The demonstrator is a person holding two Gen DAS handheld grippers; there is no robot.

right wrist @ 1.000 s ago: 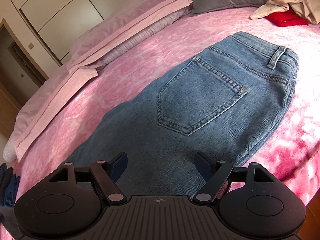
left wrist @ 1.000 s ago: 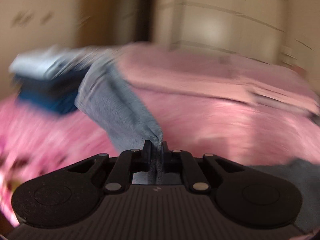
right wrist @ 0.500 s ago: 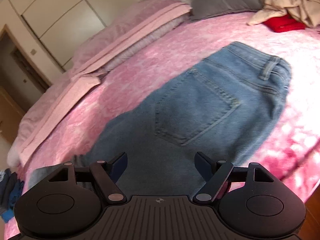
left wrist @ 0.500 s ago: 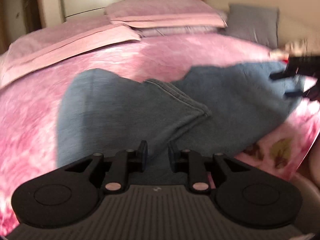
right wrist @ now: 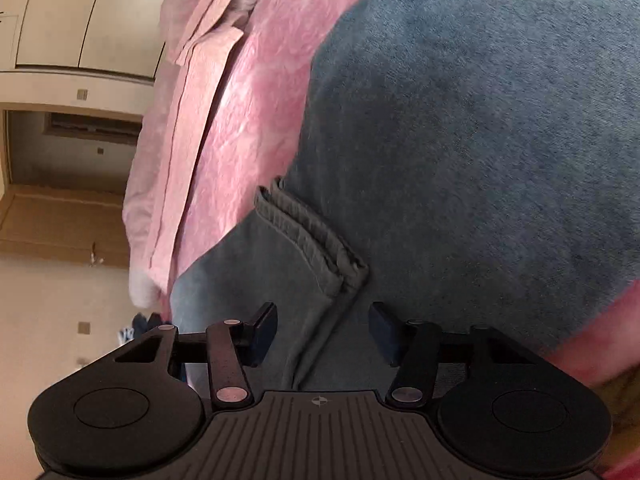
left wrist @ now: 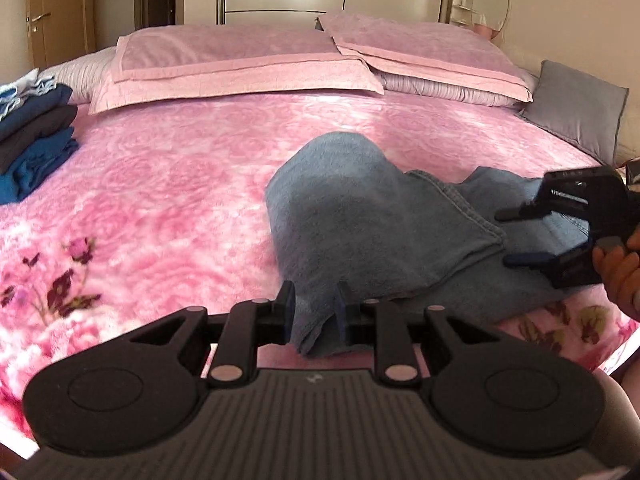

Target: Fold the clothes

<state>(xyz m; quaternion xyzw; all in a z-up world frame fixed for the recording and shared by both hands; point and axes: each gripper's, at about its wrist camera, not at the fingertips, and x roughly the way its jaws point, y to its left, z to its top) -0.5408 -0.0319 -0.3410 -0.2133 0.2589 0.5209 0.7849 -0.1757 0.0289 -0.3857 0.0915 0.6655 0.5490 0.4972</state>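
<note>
A: What is gripped nearest the left gripper (left wrist: 313,312)?

B: A bunched fold of the jeans (left wrist: 372,216) sits between its narrowly parted fingers; whether it is pinched or merely resting cannot be told. The jeans lie on the pink bedspread (left wrist: 160,184), spread toward two o'clock.

A: And the right gripper (right wrist: 323,330)?

B: Its jaws have just been closing, half open over the hem (right wrist: 312,232) at twelve o'clock, nothing clamped.

A: How will the denim be handled?

B: Heavy, limp and thick at seams is judged; the hem and the waist end are best taken.
</note>
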